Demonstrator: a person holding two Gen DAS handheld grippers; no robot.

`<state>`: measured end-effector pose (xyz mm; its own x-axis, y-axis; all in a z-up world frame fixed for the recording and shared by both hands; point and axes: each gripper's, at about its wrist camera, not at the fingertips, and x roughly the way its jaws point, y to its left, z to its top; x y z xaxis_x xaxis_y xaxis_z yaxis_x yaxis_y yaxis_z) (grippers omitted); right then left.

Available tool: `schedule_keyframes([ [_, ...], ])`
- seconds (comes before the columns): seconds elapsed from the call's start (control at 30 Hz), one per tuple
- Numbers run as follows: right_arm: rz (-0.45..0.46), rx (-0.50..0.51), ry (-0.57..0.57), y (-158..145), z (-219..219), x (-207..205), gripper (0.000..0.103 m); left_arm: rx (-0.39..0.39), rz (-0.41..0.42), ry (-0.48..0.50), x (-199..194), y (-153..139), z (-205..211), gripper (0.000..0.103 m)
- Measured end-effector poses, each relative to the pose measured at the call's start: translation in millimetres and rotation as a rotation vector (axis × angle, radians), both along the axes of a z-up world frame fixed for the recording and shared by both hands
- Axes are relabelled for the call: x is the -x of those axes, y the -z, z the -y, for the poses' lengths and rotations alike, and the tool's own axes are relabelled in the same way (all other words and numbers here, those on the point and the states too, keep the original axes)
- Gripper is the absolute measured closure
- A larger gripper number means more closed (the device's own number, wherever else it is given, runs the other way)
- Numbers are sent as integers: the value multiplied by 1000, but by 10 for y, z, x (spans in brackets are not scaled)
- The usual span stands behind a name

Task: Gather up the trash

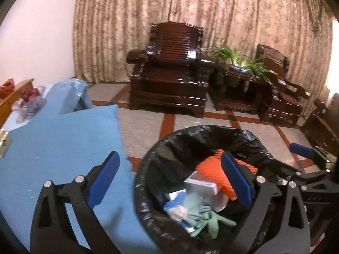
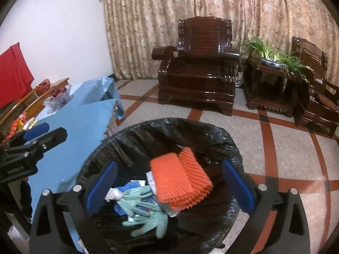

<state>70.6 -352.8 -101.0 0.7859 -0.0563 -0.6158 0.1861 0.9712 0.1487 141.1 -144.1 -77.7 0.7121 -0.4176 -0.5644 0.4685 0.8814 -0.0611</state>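
Note:
A bin lined with a black bag point(image 1: 161, 148) point(image 2: 131, 135) stands on the floor beside a table under a blue cloth point(image 1: 53, 148) point(image 2: 84, 122). Inside lie an orange foam net point(image 1: 214, 169) point(image 2: 180, 182), a green glove point(image 1: 203, 218) point(image 2: 146, 213), a white box point(image 1: 201, 184) and blue-white wrappers point(image 1: 175, 201). My left gripper point(image 1: 169, 180) is open and empty, straddling the bin's left rim. My right gripper point(image 2: 169, 188) is open and empty above the bin. The right gripper shows in the left wrist view point(image 1: 305, 152), and the left in the right wrist view point(image 2: 36, 133).
Dark wooden armchairs point(image 1: 169, 67) point(image 2: 199, 67) and a side table with a potted plant point(image 1: 239, 61) point(image 2: 273, 57) stand before the curtain. Red packets and plastic wrap point(image 1: 29, 99) point(image 2: 57, 95) lie at the table's far end. Tiled floor point(image 2: 275, 148) surrounds the bin.

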Motion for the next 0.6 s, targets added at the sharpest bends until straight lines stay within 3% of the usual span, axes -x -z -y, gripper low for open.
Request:
schedule_keyframes([
  [0.27, 87, 47, -21, -357, -330, 188, 6, -4, 38, -80, 316, -298, -345, 6],
  [0.6, 110, 46, -71, -602, -585, 347, 6, 14, 29, -137, 636, -491, -659, 6],
])
